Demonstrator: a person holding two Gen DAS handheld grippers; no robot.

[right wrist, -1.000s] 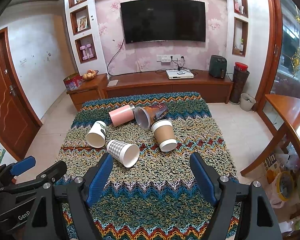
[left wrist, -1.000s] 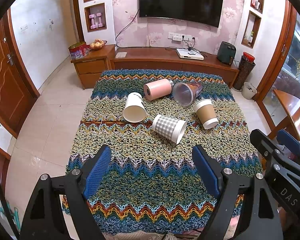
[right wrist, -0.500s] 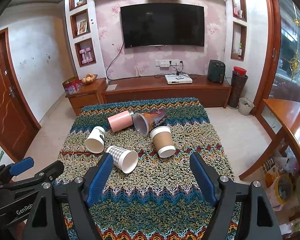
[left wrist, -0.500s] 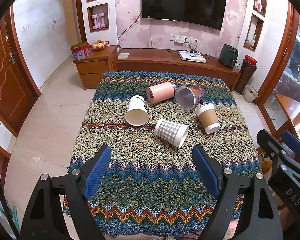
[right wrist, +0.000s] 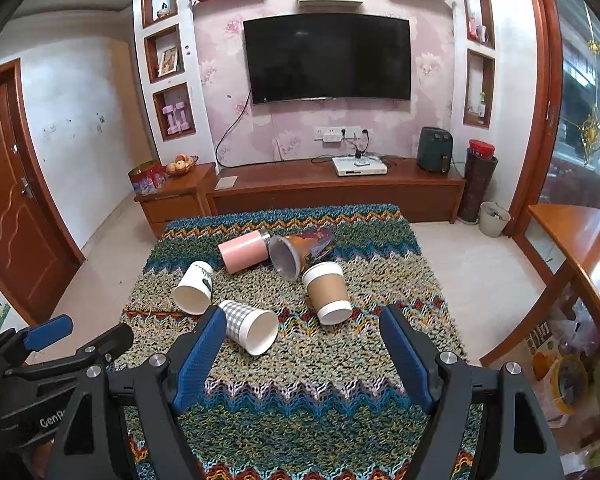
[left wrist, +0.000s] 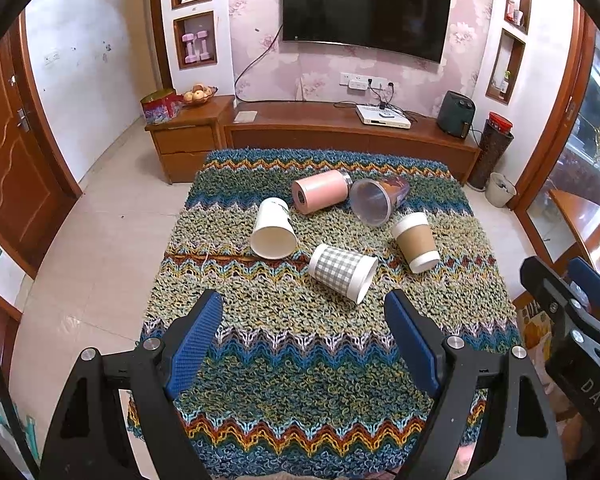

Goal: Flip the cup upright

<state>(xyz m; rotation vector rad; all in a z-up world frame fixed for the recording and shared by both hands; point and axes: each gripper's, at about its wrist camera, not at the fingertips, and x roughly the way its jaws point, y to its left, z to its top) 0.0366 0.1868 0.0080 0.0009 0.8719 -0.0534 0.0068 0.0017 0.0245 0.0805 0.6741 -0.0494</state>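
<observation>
Several cups lie on their sides on a knitted zigzag table cover: a white paper cup, a grey checked cup, a brown sleeved cup, a pink tumbler and a clear plastic cup with a dark print. My left gripper is open and empty, held above the near part of the cover. My right gripper is open and empty, just short of the checked cup.
A wooden TV bench and a side cabinet stand beyond the table. Tiled floor lies to the left. A wooden table and bags stand at the right. Each gripper shows at the edge of the other's view.
Both grippers have risen and drawn back a little; the cups now sit lower and smaller in both views. The cups have not moved. Both jaws stay open.
</observation>
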